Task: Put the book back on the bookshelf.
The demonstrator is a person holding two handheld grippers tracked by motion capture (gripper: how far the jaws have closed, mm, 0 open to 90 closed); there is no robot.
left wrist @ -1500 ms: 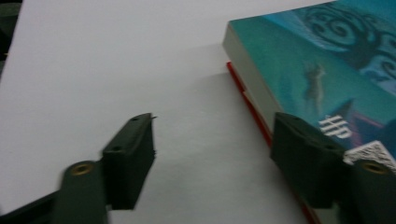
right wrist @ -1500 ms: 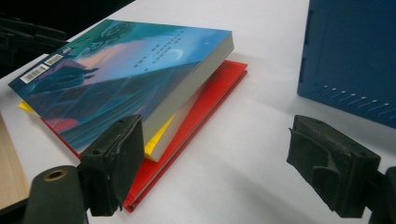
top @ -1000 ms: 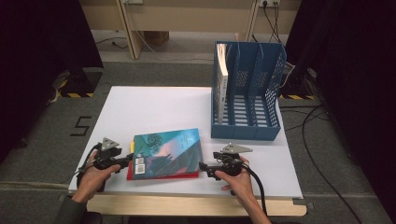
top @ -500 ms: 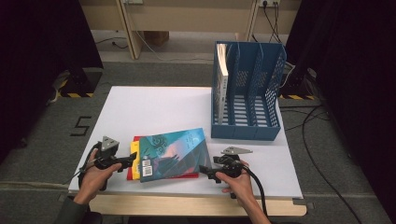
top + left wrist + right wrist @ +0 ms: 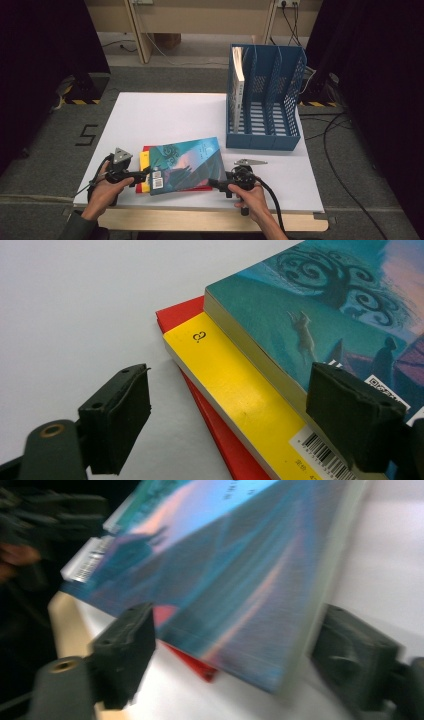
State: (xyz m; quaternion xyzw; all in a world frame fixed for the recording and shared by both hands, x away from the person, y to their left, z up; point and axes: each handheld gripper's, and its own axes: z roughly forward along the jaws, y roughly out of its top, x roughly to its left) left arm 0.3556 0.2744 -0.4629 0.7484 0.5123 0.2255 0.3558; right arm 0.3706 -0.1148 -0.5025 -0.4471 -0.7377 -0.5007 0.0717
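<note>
Jaws of the left gripper [image 5: 142, 176] are spread apart and have just been opening; in the left gripper view one pad stands over bare table [image 5: 165, 115] and the other [image 5: 350, 417] is seen against the near left edge of the teal book [image 5: 186, 164], with no pressure on it visible. Corners of the yellow book [image 5: 235, 395] and the red book [image 5: 180, 315] lie between the jaws. The right gripper [image 5: 212, 182] is held at the near right corner of the stack, and its jaws have just been closing a little; the corner of the teal book is seen between them in the blurred right gripper view, yet gaps are left at both pads. The teal book is stacked askew on the yellow and red books near the front edge of the table. A blue file rack [image 5: 265, 100] stands farther off to the right, with a book [image 5: 239, 70] upright in its leftmost slot.
</note>
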